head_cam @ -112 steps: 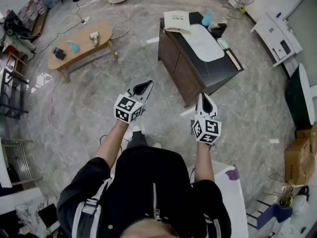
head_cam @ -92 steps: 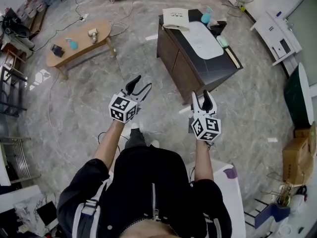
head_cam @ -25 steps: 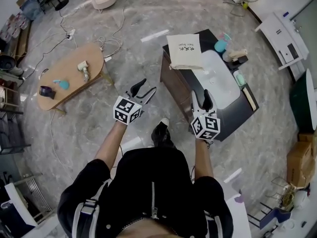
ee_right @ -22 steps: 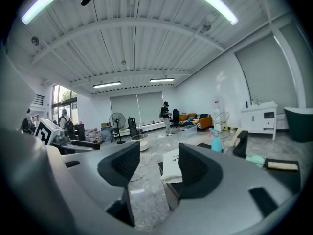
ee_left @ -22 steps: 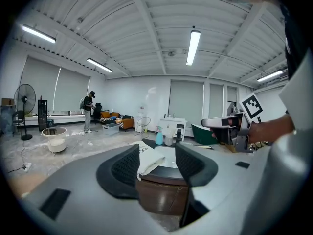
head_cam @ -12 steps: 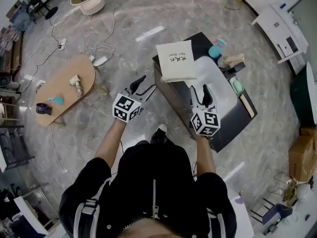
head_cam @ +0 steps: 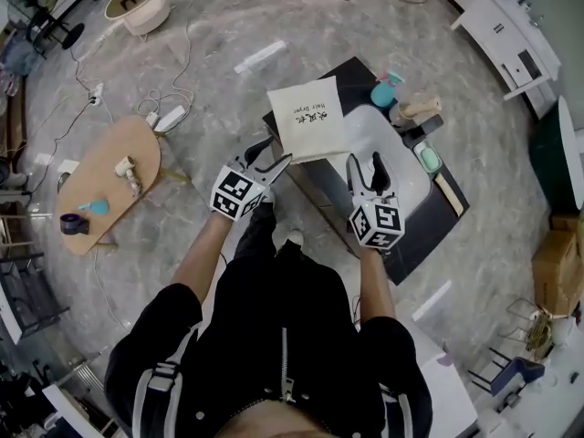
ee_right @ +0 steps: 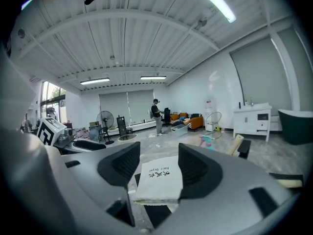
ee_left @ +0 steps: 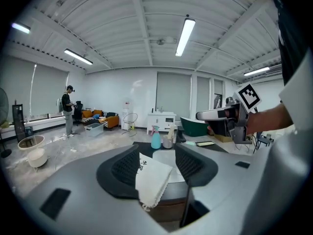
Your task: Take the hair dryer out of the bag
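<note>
Left gripper [head_cam: 272, 156] has its jaws spread wide with nothing gripped. In the left gripper view the jaws frame a cream cloth bag [ee_left: 154, 177], which lies ahead of them and hangs a little over the cabinet edge. Right gripper [head_cam: 365, 168] is likewise wide apart and holds nothing. Its own view shows the same bag [ee_right: 159, 177] lying flat in the gap beyond the jaws, printed side up, with the words "Hair Dryer" readable.

From the head view, the bag [head_cam: 310, 117] rests on the near-left corner of a dark vanity cabinet [head_cam: 422, 217], one edge past the cabinet top. The left gripper's tips are just beside the bag's near corner; whether they touch it cannot be told. The right gripper hovers to the bag's right, over the front of the white basin [head_cam: 388, 149] set into the cabinet top.

What the bag holds does not show: the hair dryer itself is not visible, and only the print points to it.

Beyond the basin stand a teal spray bottle [head_cam: 384, 89] and a beige cylindrical item [head_cam: 415, 109], with a pale green dish [head_cam: 427, 156] near the right edge. An oval wooden table [head_cam: 109, 185] stands well apart on the marble floor [head_cam: 210, 44] to the left, with a few small items on it.
</note>
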`<state>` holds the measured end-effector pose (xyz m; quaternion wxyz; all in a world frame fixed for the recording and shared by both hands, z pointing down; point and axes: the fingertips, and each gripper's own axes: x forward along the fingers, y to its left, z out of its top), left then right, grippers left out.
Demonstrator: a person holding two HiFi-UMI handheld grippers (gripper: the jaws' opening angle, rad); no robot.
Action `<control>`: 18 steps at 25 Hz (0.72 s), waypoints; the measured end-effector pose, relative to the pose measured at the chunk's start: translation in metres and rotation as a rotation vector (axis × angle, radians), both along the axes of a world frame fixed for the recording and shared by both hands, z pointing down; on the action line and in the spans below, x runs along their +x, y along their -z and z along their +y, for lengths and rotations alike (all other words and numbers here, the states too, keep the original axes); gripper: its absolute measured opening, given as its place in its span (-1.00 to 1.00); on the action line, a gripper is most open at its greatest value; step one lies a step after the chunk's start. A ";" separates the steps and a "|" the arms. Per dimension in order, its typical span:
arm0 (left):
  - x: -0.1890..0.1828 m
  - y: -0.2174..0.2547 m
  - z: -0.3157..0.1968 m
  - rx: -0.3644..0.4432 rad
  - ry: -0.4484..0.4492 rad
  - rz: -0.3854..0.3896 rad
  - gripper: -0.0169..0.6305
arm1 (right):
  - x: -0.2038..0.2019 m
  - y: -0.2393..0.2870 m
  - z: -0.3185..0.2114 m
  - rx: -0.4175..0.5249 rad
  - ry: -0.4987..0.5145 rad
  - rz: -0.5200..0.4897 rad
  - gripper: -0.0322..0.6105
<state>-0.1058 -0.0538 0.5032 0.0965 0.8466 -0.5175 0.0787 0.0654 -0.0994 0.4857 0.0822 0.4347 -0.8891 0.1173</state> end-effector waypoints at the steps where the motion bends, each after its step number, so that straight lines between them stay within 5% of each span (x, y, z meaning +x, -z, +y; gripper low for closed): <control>1: 0.002 -0.002 -0.009 -0.001 -0.020 -0.003 -0.21 | 0.002 -0.001 -0.006 -0.001 -0.017 0.001 -0.15; 18: 0.038 -0.040 -0.101 -0.096 -0.324 -0.037 -0.21 | 0.040 -0.017 -0.059 -0.045 -0.290 0.019 -0.15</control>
